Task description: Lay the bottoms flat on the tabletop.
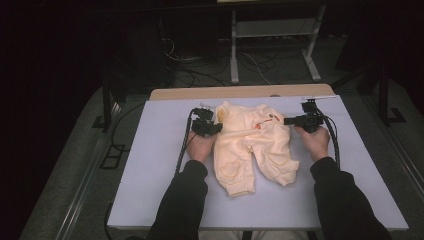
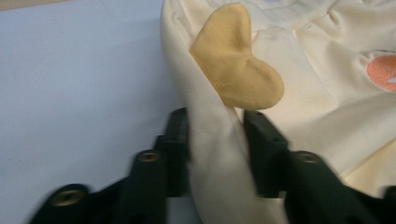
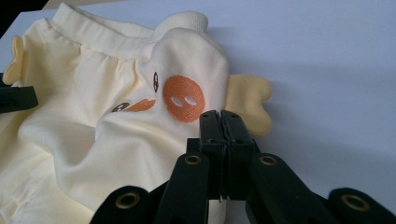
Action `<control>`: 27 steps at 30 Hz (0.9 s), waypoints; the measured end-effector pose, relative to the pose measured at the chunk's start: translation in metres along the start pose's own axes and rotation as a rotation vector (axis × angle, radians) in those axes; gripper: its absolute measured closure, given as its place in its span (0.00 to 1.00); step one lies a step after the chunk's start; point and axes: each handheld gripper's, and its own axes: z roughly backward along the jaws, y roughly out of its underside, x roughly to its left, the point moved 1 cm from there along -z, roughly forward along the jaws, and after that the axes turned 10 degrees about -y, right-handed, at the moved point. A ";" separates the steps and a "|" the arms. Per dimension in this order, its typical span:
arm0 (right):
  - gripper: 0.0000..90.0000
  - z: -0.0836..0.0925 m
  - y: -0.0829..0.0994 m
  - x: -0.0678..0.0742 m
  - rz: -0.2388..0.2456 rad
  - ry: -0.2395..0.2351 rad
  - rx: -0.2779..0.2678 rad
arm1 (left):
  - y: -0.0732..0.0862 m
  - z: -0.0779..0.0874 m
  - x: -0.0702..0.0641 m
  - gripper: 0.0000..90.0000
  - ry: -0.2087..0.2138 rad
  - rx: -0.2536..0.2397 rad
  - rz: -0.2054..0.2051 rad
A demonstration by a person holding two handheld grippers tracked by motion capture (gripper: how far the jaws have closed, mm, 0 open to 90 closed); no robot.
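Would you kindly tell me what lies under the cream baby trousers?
The cream baby trousers lie directly on the pale table; whatever is beneath the cloth itself is covered.

We see cream baby trousers (image 1: 252,147) on the pale surface (image 1: 150,165), left gripper (image 1: 216,128) and right gripper (image 1: 286,120) at their waist sides.

Bright desk, dark room around it

In the high view the white desk (image 1: 150,165) is evenly lit from above while floor and edges from 9 through 12 to 3 o'clock sink into black. Both gripper views are bright; the near tongs blur at 6 o'clock, and soft shadows hug the cream garment (image 3: 116,135).
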 end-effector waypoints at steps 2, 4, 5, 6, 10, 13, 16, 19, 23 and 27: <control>0.97 0.000 0.000 0.000 -0.003 -0.002 -0.001 | 0.000 0.001 0.008 0.83 0.035 0.005 0.031; 0.97 0.001 -0.001 -0.001 -0.004 -0.011 -0.006 | 0.001 0.002 0.019 0.90 0.126 -0.005 0.122; 0.97 0.002 -0.001 -0.001 -0.005 -0.017 -0.007 | 0.002 0.003 0.027 0.92 0.206 -0.023 0.188; 0.97 0.002 -0.001 -0.001 -0.005 -0.017 -0.007 | 0.002 0.004 0.031 0.92 0.238 -0.034 0.215; 0.97 0.004 -0.003 -0.003 -0.013 -0.028 -0.016 | -0.001 0.010 0.047 0.93 0.299 -0.069 0.278; 0.97 0.005 -0.006 -0.004 -0.031 -0.041 -0.021 | -0.002 0.010 0.057 0.93 0.338 -0.066 0.336; 0.97 0.002 -0.010 -0.002 -0.026 -0.038 -0.017 | -0.002 0.005 0.066 0.93 0.415 -0.040 0.393; 0.97 -0.002 -0.018 0.001 -0.020 -0.037 -0.020 | -0.002 0.002 0.075 0.93 0.476 -0.036 0.454; 0.97 -0.002 -0.024 0.002 -0.019 -0.038 -0.029 | -0.011 0.004 0.088 0.93 0.484 -0.036 0.483; 0.97 -0.001 -0.036 0.008 0.001 -0.025 -0.037 | -0.023 0.008 0.091 0.93 0.462 -0.021 0.449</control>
